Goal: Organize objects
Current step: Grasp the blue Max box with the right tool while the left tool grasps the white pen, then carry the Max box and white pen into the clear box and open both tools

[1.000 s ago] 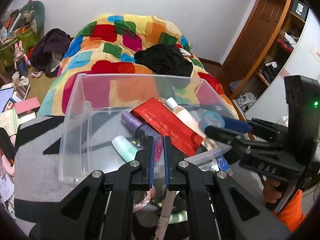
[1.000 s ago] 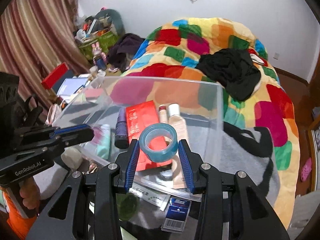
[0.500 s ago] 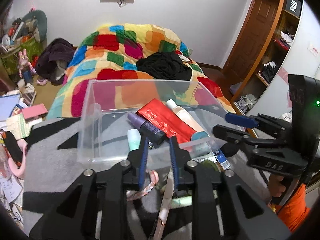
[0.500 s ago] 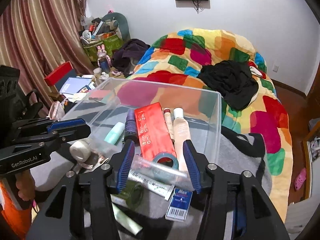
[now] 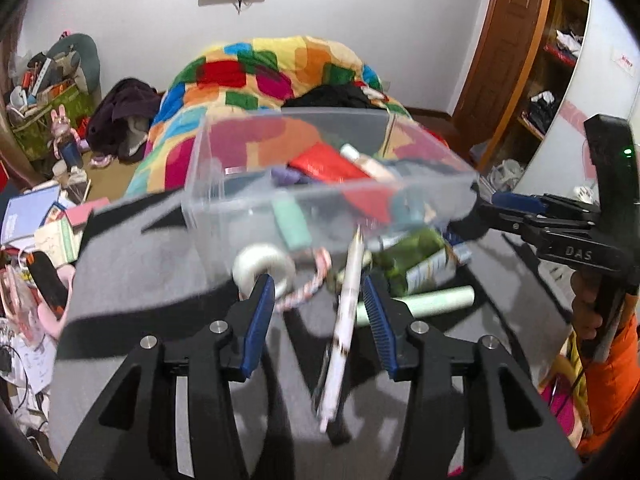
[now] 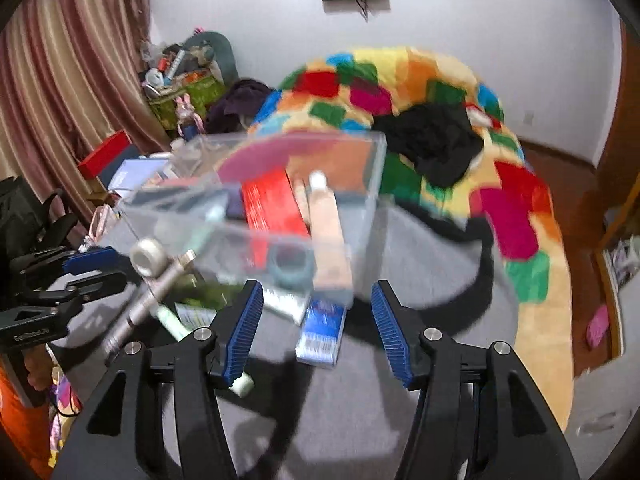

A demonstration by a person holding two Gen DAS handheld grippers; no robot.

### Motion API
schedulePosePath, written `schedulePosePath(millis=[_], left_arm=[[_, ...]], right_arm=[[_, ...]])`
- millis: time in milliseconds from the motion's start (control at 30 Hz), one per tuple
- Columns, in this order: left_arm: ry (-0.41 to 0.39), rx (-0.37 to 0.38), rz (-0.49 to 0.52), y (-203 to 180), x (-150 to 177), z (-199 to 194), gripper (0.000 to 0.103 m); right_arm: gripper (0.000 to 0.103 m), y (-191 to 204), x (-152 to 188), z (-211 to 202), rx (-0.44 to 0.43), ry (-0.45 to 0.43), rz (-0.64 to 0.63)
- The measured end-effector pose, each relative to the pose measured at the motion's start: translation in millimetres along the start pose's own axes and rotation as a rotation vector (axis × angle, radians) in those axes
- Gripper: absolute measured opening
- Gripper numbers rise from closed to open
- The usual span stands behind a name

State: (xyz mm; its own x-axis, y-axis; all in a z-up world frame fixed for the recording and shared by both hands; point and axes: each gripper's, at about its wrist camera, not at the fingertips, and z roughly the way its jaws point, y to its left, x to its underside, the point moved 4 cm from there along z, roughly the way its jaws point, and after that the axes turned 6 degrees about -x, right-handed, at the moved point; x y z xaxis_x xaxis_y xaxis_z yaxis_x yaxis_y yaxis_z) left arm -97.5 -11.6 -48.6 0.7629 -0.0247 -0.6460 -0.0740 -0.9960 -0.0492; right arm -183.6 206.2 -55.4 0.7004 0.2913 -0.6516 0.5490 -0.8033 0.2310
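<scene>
**Between picks, both grippers free**

I read this as the gap between placements: the clear plastic storage bin on the grey blanket already holds a flat red packet, a beige tube with a white cap, a mint-green tube and a blue tape ring at its near wall.

My left gripper has just been opening; its jaws stand partly apart, and a white pen lies loose on the blanket between them, nearer the right pad, not pinched. A white tape roll sits just beyond the left fingertip, near the bin's near-left corner.

My right gripper has opened too and grips nothing; a blue-and-white carton lies between its jaws, flat on the blanket.

Next, I judge, each gripper must come down and close on one loose item. The pen is thin, so it needs centring first.
</scene>
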Motion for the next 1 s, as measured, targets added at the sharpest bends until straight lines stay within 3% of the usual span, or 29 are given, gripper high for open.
schedulePosePath(millis=[300,367,467,567,667,1000], left_arm=[[0.09,0.023,0.007,-6.9,33.8,16.9,0.044],[0.097,0.031,-0.005,-7.3,35.7,18.6,0.039],[0.093,0.036,-0.027,-7.3,35.6,21.3,0.032],[0.08,0.024,-0.035,-8.0,35.6,21.8,0.021],[0.067,0.028,-0.051,-7.3,36.7,19.9,0.013],[0.031,0.024,-0.047,-12.2,45.0,-3.4,0.013]], right_arm=[[0.053,-11.7,25.0,40.2,0.007,0.132,0.053],[0.052,-11.8,25.7,41.0,0.021,0.129,0.049],[0.039,-9.8,27.6,40.7,0.064,0.126,0.029],[0.025,-8.1,29.5,38.1,0.045,0.123,0.025],[0.025,-7.0,31.9,34.2,0.046,0.111,0.024],[0.025,-2.7,46.4,4.6,0.005,0.049,0.04]])
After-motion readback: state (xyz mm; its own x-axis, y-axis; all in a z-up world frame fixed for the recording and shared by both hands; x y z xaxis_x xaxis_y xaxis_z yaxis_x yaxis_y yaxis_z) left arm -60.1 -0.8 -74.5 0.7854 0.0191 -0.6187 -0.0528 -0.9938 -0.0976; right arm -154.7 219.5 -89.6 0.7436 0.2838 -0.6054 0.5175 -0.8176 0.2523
